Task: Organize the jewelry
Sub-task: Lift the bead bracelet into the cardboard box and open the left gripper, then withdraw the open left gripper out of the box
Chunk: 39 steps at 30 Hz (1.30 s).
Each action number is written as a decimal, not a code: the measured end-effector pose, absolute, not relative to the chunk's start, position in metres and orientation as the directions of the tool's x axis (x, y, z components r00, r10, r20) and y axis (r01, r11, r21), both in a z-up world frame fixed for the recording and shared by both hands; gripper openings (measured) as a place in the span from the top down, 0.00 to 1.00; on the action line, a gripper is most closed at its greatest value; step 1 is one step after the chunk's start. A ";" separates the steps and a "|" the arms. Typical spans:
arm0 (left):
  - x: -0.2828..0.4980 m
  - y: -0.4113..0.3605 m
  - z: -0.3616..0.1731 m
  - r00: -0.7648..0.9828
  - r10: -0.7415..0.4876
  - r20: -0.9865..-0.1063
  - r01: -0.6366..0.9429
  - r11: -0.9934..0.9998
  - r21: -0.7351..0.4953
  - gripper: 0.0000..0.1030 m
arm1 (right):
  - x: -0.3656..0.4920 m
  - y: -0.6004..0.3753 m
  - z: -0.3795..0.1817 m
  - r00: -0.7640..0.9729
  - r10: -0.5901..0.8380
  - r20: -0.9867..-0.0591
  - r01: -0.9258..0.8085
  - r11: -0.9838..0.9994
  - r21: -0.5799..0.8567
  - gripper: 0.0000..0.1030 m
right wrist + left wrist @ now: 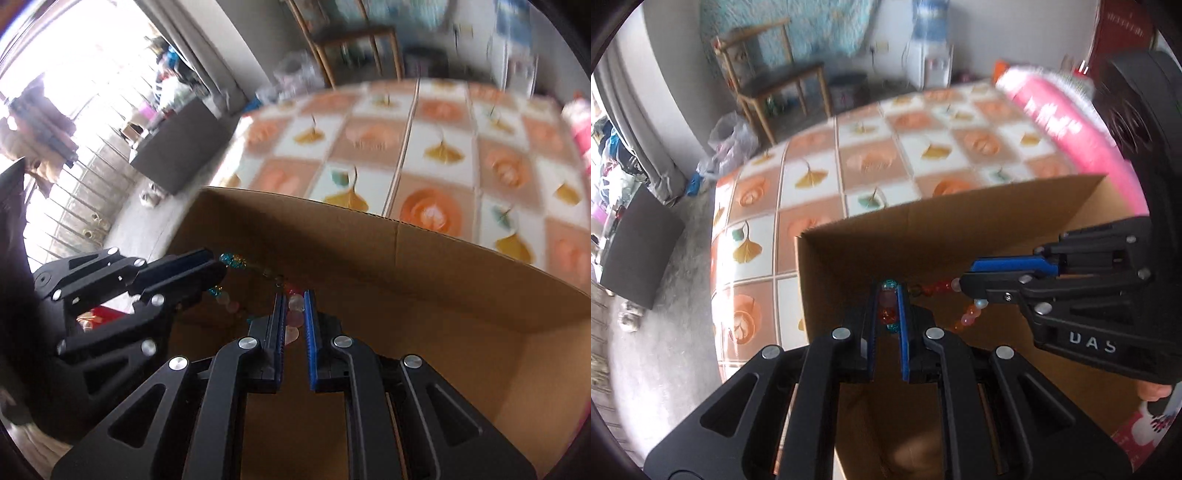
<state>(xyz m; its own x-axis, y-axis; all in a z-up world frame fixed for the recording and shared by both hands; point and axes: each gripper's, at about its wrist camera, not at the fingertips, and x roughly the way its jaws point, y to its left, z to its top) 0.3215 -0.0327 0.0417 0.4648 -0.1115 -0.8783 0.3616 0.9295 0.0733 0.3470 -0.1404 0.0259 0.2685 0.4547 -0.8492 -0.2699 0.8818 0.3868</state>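
A beaded bracelet (936, 288) of red, pink, clear and teal beads hangs stretched between both grippers over an open cardboard box (923, 229). My left gripper (888, 295) is shut on one end of the bracelet. My right gripper (964, 286) comes in from the right and is shut on the other end. In the right wrist view the right gripper (294, 301) pinches pale pink beads of the bracelet (236, 260), and the left gripper (218, 264) holds its teal end at the left, above the box (406, 251).
The box stands on a table with an orange and white tiled cloth (871, 155). A pink package (1067, 118) lies at the table's far right. A wooden chair (775, 81), a plastic bag (729, 140) and a dark box (639, 240) are on the floor beyond.
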 end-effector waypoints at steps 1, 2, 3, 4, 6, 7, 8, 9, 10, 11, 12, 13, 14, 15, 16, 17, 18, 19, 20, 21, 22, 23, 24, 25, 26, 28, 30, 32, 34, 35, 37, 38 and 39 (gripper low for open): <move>0.327 -0.035 0.036 0.451 -0.090 -0.888 0.366 0.926 0.091 0.91 | 0.358 -0.139 0.015 0.237 0.458 -0.857 -0.260 0.880 0.398 0.90; 0.331 -0.037 0.030 0.436 -0.069 -0.897 0.367 0.924 0.107 0.91 | 0.362 -0.137 0.008 0.226 0.457 -0.860 -0.254 0.880 0.401 0.90; 0.332 -0.036 0.027 0.421 -0.060 -0.905 0.368 0.923 0.110 0.91 | 0.368 -0.136 0.001 0.212 0.454 -0.866 -0.249 0.881 0.401 0.90; 0.334 -0.038 0.027 0.420 -0.058 -0.906 0.375 0.920 0.116 0.91 | 0.369 -0.134 -0.004 0.202 0.451 -0.869 -0.247 0.882 0.401 0.90; 0.337 -0.040 0.026 0.418 -0.016 -0.908 0.376 0.913 0.157 0.91 | 0.377 -0.131 -0.014 0.173 0.449 -0.877 -0.237 0.883 0.405 0.90; 0.339 -0.040 0.025 0.415 -0.008 -0.910 0.373 0.914 0.162 0.91 | 0.379 -0.130 -0.016 0.162 0.453 -0.877 -0.230 0.881 0.413 0.90; 0.342 -0.041 0.025 0.414 -0.010 -0.910 0.373 0.914 0.160 0.91 | 0.382 -0.131 -0.019 0.155 0.455 -0.877 -0.225 0.881 0.417 0.89; 0.343 -0.041 0.025 0.409 -0.014 -0.912 0.373 0.915 0.154 0.91 | 0.384 -0.132 -0.021 0.153 0.453 -0.879 -0.218 0.882 0.417 0.89; 0.342 -0.040 0.025 0.411 -0.017 -0.911 0.374 0.915 0.151 0.89 | 0.385 -0.133 -0.022 0.162 0.451 -0.878 -0.218 0.884 0.413 0.89; 0.342 -0.041 0.026 0.413 -0.020 -0.910 0.373 0.916 0.149 0.88 | 0.386 -0.133 -0.022 0.167 0.446 -0.879 -0.219 0.886 0.408 0.89; 0.341 -0.039 0.028 0.417 -0.031 -0.908 0.368 0.920 0.138 0.83 | 0.386 -0.134 -0.022 0.171 0.441 -0.881 -0.219 0.889 0.402 0.89; 0.341 -0.038 0.031 0.419 -0.038 -0.907 0.362 0.923 0.129 0.81 | 0.386 -0.135 -0.021 0.175 0.438 -0.882 -0.218 0.891 0.399 0.89; 0.340 -0.035 0.034 0.423 -0.051 -0.905 0.352 0.929 0.113 0.80 | 0.385 -0.137 -0.019 0.182 0.435 -0.882 -0.215 0.893 0.396 0.89; 0.338 -0.033 0.038 0.427 -0.064 -0.902 0.347 0.933 0.098 0.79 | 0.384 -0.139 -0.016 0.189 0.431 -0.882 -0.210 0.895 0.393 0.89; 0.335 -0.031 0.044 0.435 -0.079 -0.897 0.341 0.937 0.083 0.77 | 0.385 -0.139 -0.015 0.193 0.429 -0.883 -0.208 0.897 0.390 0.88; 0.330 -0.028 0.051 0.448 -0.093 -0.889 0.335 0.939 0.071 0.75 | 0.381 -0.141 -0.009 0.206 0.427 -0.881 -0.208 0.898 0.387 0.84; 0.324 -0.025 0.059 0.466 -0.105 -0.879 0.332 0.941 0.063 0.69 | 0.377 -0.143 -0.002 0.220 0.424 -0.878 -0.210 0.900 0.382 0.77; 0.321 -0.023 0.064 0.481 -0.113 -0.870 0.329 0.942 0.060 0.64 | 0.372 -0.146 0.007 0.239 0.419 -0.876 -0.214 0.903 0.373 0.73; 0.312 -0.019 0.075 0.505 -0.122 -0.854 0.322 0.945 0.056 0.61 | 0.366 -0.148 0.016 0.258 0.415 -0.872 -0.221 0.904 0.365 0.67; 0.306 -0.016 0.082 0.520 -0.128 -0.844 0.317 0.947 0.052 0.56 | 0.360 -0.150 0.024 0.275 0.414 -0.868 -0.228 0.905 0.360 0.64; 0.296 -0.011 0.093 0.538 -0.144 -0.830 0.312 0.949 0.038 0.50 | 0.353 -0.153 0.034 0.296 0.412 -0.862 -0.237 0.906 0.351 0.59; 0.288 -0.007 0.100 0.550 -0.154 -0.820 0.310 0.950 0.030 0.47 | 0.339 -0.157 0.051 0.332 0.405 -0.852 -0.250 0.909 0.335 0.55; 0.271 0.000 0.113 0.579 -0.170 -0.797 0.304 0.953 0.018 0.40 | 0.329 -0.160 0.063 0.358 0.403 -0.842 -0.260 0.909 0.325 0.52; 0.258 0.005 0.121 0.598 -0.180 -0.781 0.303 0.953 0.012 0.34 | 0.318 -0.163 0.075 0.382 0.403 -0.832 -0.270 0.909 0.316 0.47; 0.245 0.009 0.129 0.617 -0.192 -0.763 0.303 0.953 0.005 0.31 | 0.300 -0.169 0.092 0.422 0.410 -0.809 -0.286 0.907 0.310 0.42; 0.210 0.022 0.143 0.655 -0.209 -0.726 0.296 0.955 -0.007 0.20 | 0.262 -0.179 0.122 0.493 0.419 -0.763 -0.320 0.902 0.288 0.35; 0.174 0.033 0.151 0.685 -0.232 -0.691 0.299 0.954 -0.024 0.16 | 0.226 -0.188 0.139 0.540 0.436 -0.720 -0.346 0.895 0.282 0.28; 0.146 0.040 0.149 0.694 -0.247 -0.677 0.299 0.953 -0.041 0.12 | 0.182 -0.199 0.152 0.575 0.463 -0.675 -0.377 0.882 0.283 0.20; 0.118 0.046 0.134 0.684 -0.260 -0.681 0.298 0.952 -0.064 0.12 | 0.141 -0.208 0.152 0.603 0.461 -0.651 -0.381 0.884 0.273 0.15; 0.109 0.047 0.123 0.672 -0.264 -0.692 0.296 0.952 -0.076 0.12 | 0.129 -0.209 0.148 0.610 0.452 -0.650 -0.375 0.888 0.265 0.14; 0.097 0.046 0.091 0.628 -0.248 -0.738 0.273 0.958 -0.090 0.11 | 0.098 -0.213 0.128 0.618 0.397 -0.679 -0.330 0.914 0.234 0.13; 0.094 0.046 0.078 0.612 -0.247 -0.752 0.265 0.959 -0.100 0.11 | 0.089 -0.214 0.118 0.615 0.365 -0.698 -0.305 0.927 0.217 0.13; 0.092 0.044 0.054 0.575 -0.241 -0.782 0.242 0.963 -0.119 0.11 | 0.081 -0.215 0.106 0.612 0.323 -0.722 -0.268 0.943 0.195 0.13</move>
<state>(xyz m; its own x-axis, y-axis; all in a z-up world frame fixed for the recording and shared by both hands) 0.0924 0.0441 0.0541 0.5745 -0.2408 -0.7823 0.2416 0.9631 -0.1190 0.0812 -0.2146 0.1056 0.6120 0.3229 -0.7220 -0.2683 0.9435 0.1945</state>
